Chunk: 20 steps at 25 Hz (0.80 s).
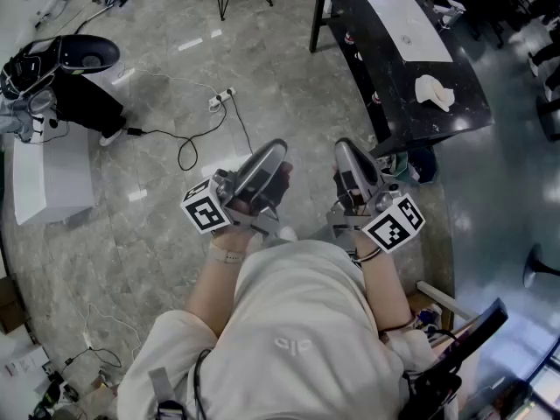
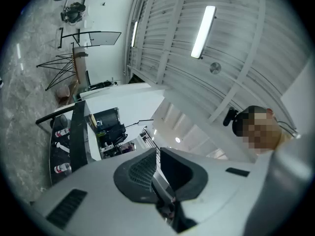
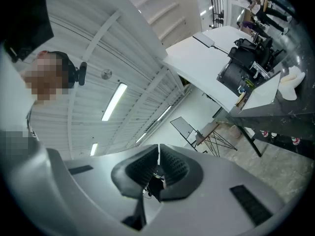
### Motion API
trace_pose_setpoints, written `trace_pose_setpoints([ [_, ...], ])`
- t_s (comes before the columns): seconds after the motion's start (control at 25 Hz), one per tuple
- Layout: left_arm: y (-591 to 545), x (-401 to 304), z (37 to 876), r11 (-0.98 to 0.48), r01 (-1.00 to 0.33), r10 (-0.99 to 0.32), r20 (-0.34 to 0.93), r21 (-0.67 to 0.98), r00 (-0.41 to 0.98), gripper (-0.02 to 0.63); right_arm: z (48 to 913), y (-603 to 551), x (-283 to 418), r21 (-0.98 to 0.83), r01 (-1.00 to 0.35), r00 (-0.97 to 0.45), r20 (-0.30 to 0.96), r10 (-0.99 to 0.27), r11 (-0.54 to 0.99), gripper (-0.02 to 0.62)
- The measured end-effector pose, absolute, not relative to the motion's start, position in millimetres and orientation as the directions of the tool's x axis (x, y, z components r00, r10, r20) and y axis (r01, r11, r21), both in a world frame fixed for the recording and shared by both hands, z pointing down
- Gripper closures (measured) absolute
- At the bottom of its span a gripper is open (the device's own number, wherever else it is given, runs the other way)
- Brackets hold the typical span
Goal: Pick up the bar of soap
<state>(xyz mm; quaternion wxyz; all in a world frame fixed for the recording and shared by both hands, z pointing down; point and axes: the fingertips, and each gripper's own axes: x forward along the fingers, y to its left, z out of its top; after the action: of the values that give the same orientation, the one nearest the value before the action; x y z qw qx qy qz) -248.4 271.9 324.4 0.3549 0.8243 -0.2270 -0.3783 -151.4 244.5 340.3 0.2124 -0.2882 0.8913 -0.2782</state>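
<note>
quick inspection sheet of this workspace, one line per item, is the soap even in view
surface: black table, ahead and to the person's right.
job's things: no bar of soap that I can identify; a white lumpy thing lies on the table, too small to tell what it is.
clutter: white sheet on the table.
grippers: left tongs shut, empty; right tongs shut, empty; both held near the person's chest, away from the table.
cables: black cable and white power strip on the floor.
surroundings: grey stone floor; white cabinet at left, with black gear on top.
</note>
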Motion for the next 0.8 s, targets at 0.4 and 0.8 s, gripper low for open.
trace_pose_setpoints([
  [0.4, 226.6, -228.8, 342.5, -0.623, -0.112, -0.658, -0.440, 0.774, 0.611, 0.595, 355.9, 187.1, -127.1, -0.643, -0.394, -0.730, -0.215, -0.649, 0.657, 0.571],
  [0.8, 115.0, -182.0, 348.9, -0.592, -0.174, -0.715, -0.412, 0.787, 0.565, 0.595, 357.7, 65.1, -82.1, -0.656, -0.334, -0.774, -0.219, -0.594, 0.677, 0.571],
])
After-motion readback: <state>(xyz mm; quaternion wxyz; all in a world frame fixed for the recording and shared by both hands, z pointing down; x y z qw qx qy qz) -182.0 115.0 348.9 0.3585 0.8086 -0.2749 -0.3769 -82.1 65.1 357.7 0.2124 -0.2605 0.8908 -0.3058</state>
